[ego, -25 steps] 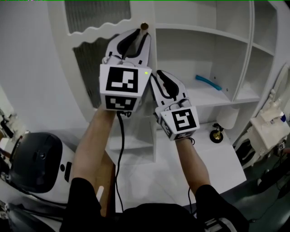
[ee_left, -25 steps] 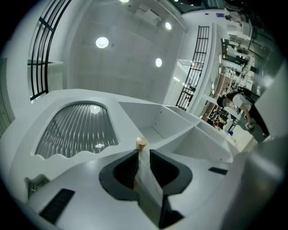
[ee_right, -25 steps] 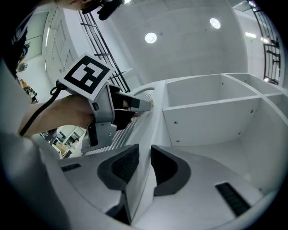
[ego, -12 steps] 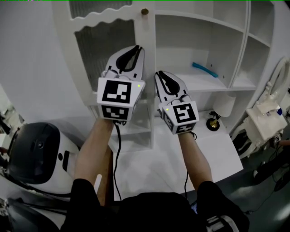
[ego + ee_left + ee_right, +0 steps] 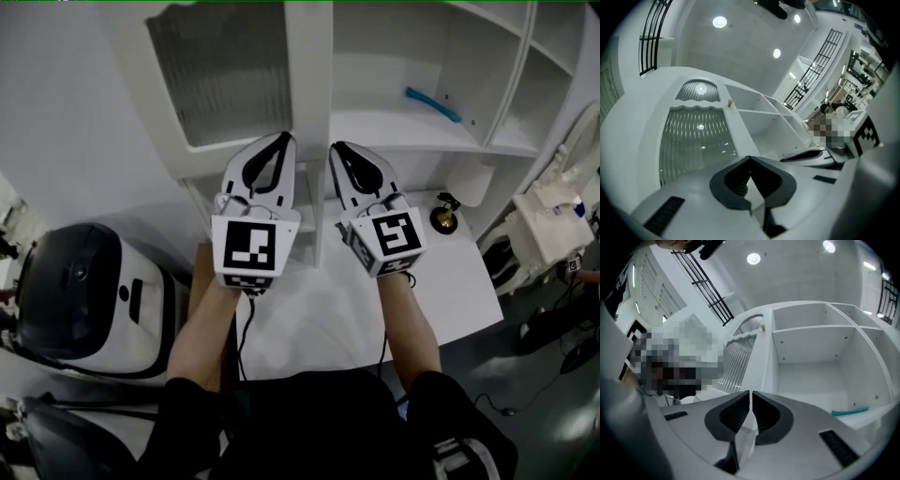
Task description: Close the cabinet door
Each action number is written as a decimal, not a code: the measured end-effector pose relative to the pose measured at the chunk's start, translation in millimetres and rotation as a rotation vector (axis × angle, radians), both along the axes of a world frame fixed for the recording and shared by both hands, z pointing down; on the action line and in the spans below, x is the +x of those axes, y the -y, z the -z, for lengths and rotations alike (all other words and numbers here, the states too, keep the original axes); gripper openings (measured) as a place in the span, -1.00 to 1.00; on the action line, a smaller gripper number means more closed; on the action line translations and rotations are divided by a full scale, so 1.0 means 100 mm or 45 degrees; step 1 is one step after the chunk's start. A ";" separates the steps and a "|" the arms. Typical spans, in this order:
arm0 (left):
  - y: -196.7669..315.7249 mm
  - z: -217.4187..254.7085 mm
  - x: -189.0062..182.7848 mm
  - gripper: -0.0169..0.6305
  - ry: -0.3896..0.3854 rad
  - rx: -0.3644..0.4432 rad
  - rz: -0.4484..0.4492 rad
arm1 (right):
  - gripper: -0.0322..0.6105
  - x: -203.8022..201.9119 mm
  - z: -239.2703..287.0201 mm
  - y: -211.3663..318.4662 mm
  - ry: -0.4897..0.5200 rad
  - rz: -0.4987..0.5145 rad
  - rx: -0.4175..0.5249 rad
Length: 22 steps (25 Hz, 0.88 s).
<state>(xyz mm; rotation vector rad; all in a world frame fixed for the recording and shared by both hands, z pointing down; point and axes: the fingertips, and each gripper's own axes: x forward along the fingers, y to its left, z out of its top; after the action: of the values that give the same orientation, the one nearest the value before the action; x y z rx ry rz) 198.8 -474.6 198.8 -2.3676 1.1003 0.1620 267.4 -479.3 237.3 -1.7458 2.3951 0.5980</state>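
The white cabinet door (image 5: 230, 75) with ribbed glass lies against the cabinet's middle post (image 5: 309, 94); its small brown knob (image 5: 730, 103) (image 5: 762, 326) is on the edge at the post. My left gripper (image 5: 281, 139) is below the door's lower right corner, clear of it, jaws shut and empty (image 5: 750, 158). Beside it, my right gripper (image 5: 339, 148) points at the open shelves. Its jaws are closing to a hairline slit with nothing between them (image 5: 751, 392).
A blue tool (image 5: 431, 103) (image 5: 851, 411) lies on an open shelf. A black and white machine (image 5: 75, 300) stands at the left. The white tabletop (image 5: 375, 309) below carries a small gold and black object (image 5: 443, 217). White equipment (image 5: 553, 220) sits far right.
Both grippers have dropped from the knob's height to below the door. The knob has left the head view at the top. The right jaws have narrowed.
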 end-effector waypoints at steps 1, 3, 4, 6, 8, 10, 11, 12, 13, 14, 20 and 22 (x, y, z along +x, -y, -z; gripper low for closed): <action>-0.02 -0.08 -0.04 -0.91 0.003 -0.020 0.015 | -0.79 0.01 -0.06 -0.01 0.012 -0.002 -0.016; -0.05 -0.23 -0.08 -0.91 -0.018 -0.059 0.019 | -0.80 0.02 -0.17 -0.02 0.034 -0.004 -0.046; -0.06 -0.33 -0.09 -0.91 -0.031 -0.082 0.023 | -0.81 0.02 -0.24 -0.03 0.043 -0.004 -0.062; -0.07 -0.60 -0.15 -0.91 -0.044 -0.149 0.047 | -0.83 0.00 -0.42 -0.07 0.059 0.001 -0.105; -0.10 -0.99 -0.23 -0.91 -0.044 -0.255 0.093 | -0.84 -0.08 -0.65 -0.16 0.070 0.020 -0.162; -0.14 -1.38 -0.31 -0.91 -0.063 -0.380 0.121 | -0.84 -0.16 -0.88 -0.26 0.086 0.049 -0.221; -0.18 -1.54 -0.33 -0.91 -0.077 -0.427 0.129 | -0.84 -0.20 -0.99 -0.30 0.089 0.060 -0.251; -0.22 -1.67 -0.36 -0.91 -0.080 -0.457 0.143 | -0.84 -0.23 -1.10 -0.33 0.088 0.066 -0.284; -0.26 -1.77 -0.39 -0.91 -0.075 -0.474 0.165 | -0.84 -0.26 -1.21 -0.37 0.087 0.068 -0.319; -0.30 -1.85 -0.43 -0.91 -0.073 -0.487 0.189 | -0.84 -0.30 -1.33 -0.39 0.091 0.070 -0.353; -0.44 -2.25 -0.64 -0.91 -0.158 -0.583 0.270 | -0.85 -0.63 -1.86 -0.53 0.116 0.110 -0.484; -0.50 -2.32 -0.67 -0.91 -0.171 -0.596 0.274 | -0.85 -0.69 -1.94 -0.58 0.125 0.117 -0.503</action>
<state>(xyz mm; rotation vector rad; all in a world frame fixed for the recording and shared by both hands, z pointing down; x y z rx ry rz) 132.0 -424.8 430.6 -2.6426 1.5922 -0.0184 198.7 -421.6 431.3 -1.7333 2.6385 0.0227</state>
